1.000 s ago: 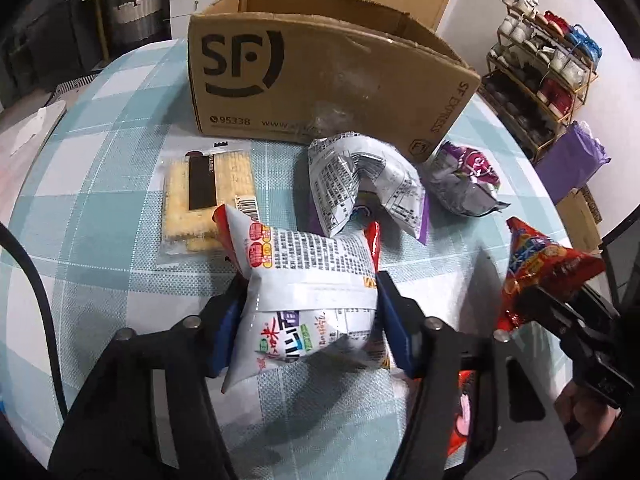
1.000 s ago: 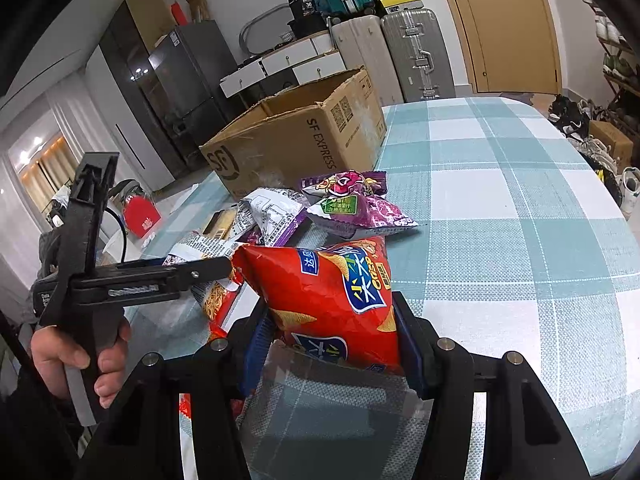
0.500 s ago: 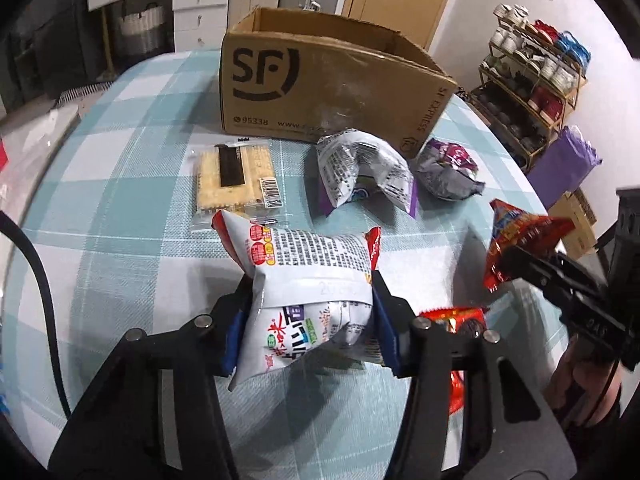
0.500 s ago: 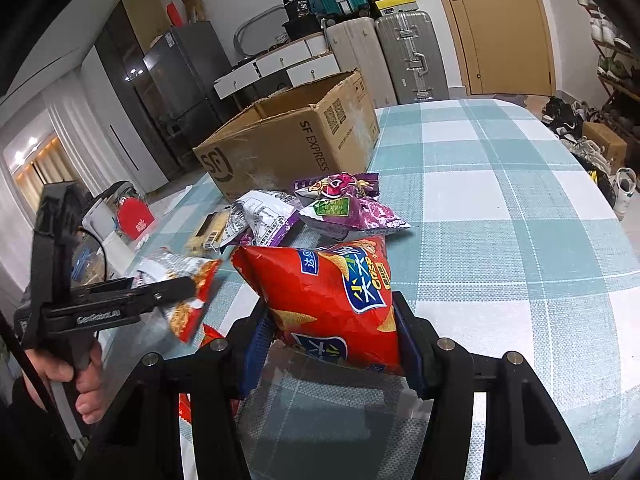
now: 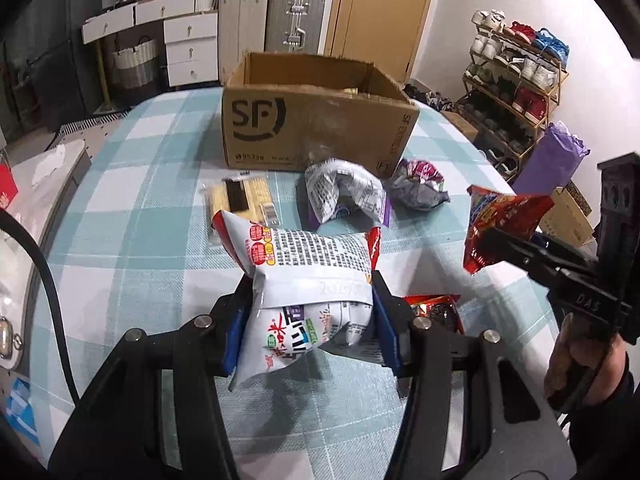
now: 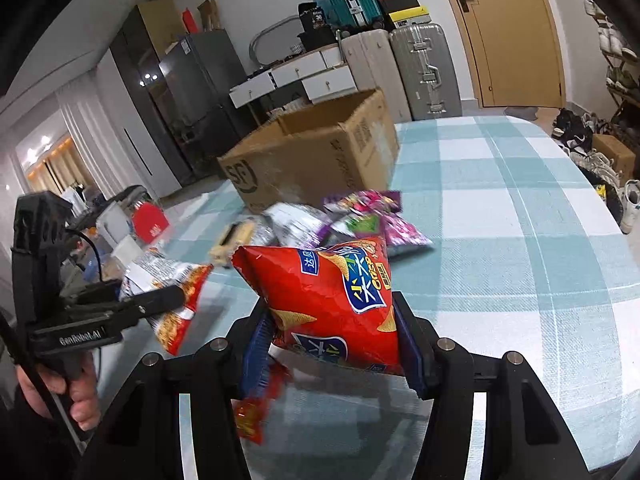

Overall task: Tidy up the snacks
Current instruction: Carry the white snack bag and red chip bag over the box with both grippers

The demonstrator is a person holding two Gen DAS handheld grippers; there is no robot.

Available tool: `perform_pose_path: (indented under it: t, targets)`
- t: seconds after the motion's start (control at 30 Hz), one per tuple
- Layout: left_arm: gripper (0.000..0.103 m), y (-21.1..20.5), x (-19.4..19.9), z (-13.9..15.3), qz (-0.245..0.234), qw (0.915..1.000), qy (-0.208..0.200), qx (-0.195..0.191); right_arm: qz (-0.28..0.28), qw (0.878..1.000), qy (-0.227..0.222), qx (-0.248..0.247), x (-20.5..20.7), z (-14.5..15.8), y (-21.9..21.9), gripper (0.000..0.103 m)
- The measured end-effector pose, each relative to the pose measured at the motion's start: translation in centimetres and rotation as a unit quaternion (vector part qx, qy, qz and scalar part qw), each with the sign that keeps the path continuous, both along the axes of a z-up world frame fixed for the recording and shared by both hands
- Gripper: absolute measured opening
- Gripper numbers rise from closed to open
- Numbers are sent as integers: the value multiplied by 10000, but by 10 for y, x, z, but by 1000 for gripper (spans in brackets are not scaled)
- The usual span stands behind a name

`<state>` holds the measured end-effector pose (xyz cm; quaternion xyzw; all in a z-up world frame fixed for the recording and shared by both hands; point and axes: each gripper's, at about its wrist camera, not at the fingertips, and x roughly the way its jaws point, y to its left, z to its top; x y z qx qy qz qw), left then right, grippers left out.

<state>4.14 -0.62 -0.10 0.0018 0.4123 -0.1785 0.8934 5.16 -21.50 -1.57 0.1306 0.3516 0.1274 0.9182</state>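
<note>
Three snack packets (image 5: 344, 196) lie on the table (image 5: 132, 216) before the cardboard box (image 5: 312, 128).

Glossy crinkled foil snack bags (image 5: 308, 276); matt cardboard box (image 5: 316, 136); checked tablecloth (image 5: 132, 216), probably woven.

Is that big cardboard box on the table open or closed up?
Open. The cardboard box has no lid or flaps over its top, and the left wrist view shows its inner walls. Its contents cannot be told.

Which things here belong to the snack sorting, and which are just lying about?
Job:
- white snack bag in left gripper
- red chip bag in right gripper
- cardboard box
- cracker pack
- purple bag

Lying about:
- suitcases
- shoe rack
- drawers
</note>
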Motion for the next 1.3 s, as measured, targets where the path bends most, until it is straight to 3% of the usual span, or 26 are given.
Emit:
perform_pose_path:
  t: [0.17, 0.37, 0.67, 0.97, 1.3]
  targets:
    - [50, 8, -4, 19, -2, 9999, -153, -2, 173, 9991, -382, -43, -5, 40, 14, 57]
    - [50, 15, -12, 53, -116, 9991, -400, -119, 391, 9957, -792, 272, -8, 95, 23, 57]
    - [50, 28, -6, 117, -215, 9971, -689, -252, 585, 9920, -1064, 356, -3, 156, 28, 57]
    - [50, 42, 22, 188, -195, 9951, -885, -407, 748, 9878, -1243, 559, 12, 211, 25, 57]
    - [50, 24, 80, 232, -224, 9955, -896, -196, 840, 9879, -1248, 390, 58, 241, 26, 57]
